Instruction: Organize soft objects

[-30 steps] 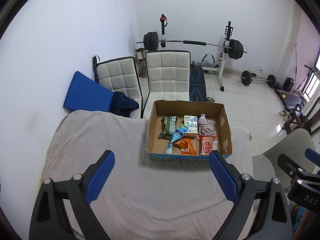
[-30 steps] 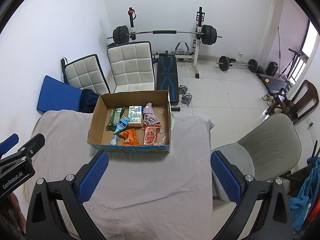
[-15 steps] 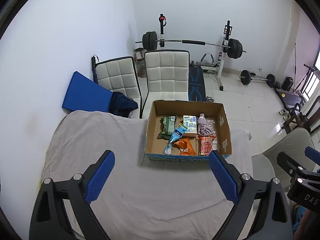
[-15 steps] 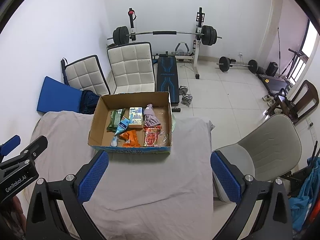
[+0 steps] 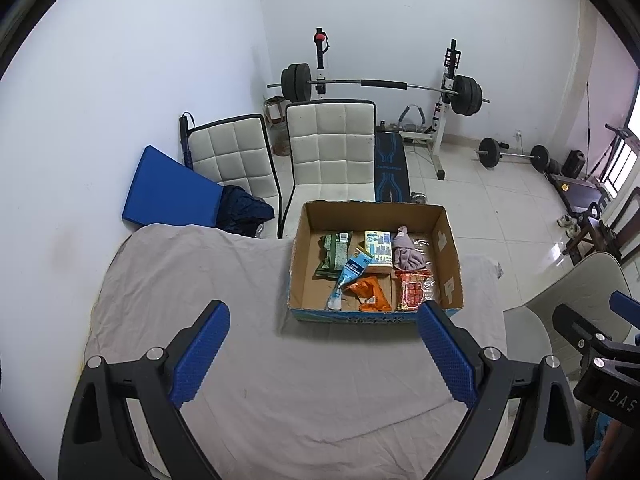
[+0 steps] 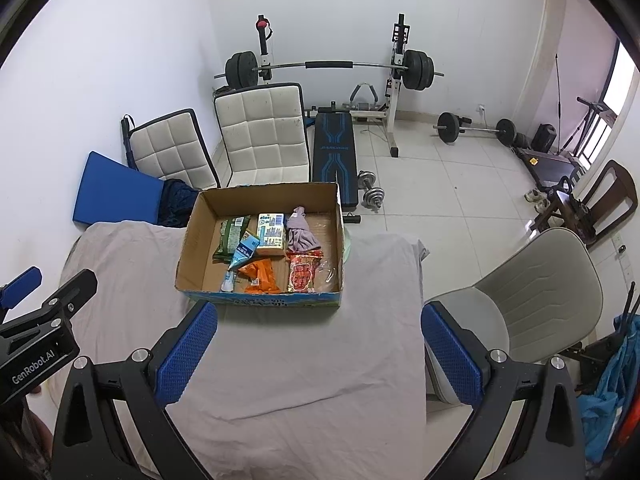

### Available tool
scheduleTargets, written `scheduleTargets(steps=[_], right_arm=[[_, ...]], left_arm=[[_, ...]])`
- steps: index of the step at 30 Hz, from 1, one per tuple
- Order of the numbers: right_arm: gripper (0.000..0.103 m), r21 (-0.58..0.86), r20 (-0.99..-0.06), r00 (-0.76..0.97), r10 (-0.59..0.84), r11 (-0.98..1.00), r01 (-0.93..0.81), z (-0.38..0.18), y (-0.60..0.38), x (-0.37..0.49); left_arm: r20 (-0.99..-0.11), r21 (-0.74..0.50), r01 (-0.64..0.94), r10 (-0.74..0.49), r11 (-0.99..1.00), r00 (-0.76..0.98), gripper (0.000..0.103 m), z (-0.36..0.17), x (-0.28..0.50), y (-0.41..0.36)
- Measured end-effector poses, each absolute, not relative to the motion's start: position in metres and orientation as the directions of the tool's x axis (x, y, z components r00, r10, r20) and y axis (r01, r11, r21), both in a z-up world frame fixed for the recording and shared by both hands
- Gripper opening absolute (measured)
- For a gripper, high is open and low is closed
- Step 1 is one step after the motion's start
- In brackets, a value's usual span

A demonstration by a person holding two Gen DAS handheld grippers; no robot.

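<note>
A cardboard box [image 5: 376,312] is sitting on the cloth-covered table [image 5: 280,380] ahead of me, toward its far right part. Inside it, a packet [image 5: 334,254] is lying at the left, a carton [image 5: 378,254] in the far middle, a bundled cloth [image 5: 406,250] to its right, a snack bag [image 5: 370,294] near the middle and a wrapped pack [image 5: 414,292] at the near right. Two padded chairs [image 6: 260,136] are standing behind the table, with a weight bench [image 6: 334,152] to their right and a barbell rack [image 6: 328,66] against the far wall. A chair [image 6: 520,316] is standing right of the table.
</note>
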State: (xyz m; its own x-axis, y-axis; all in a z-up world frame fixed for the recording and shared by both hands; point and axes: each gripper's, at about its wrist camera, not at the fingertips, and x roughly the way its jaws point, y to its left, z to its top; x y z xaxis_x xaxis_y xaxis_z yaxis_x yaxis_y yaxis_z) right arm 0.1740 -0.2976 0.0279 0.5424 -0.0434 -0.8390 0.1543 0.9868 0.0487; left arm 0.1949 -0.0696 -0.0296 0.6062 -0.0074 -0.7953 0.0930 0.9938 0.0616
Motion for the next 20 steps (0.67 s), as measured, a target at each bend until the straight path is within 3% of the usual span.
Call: scheduleTargets(steps=[3,20], right_arm=[[0.103,0.044,-0.838,0.543,-0.047,0.987,0.153,0.0275,-0.2977,0.174],[0.103,0.041,-0.839,0.541,-0.051,0.987,0.158,0.0244,-0.3013,0.1723]], left_arm=[[-0.782,0.069,0.095,-0.005,0.993,0.623,0.103,-0.0279,0.1946,-0.0702],[-0.775,0.052,0.103,-0.024,0.993,0.631,0.103,-0.0253,0.1964,-0.0709]])
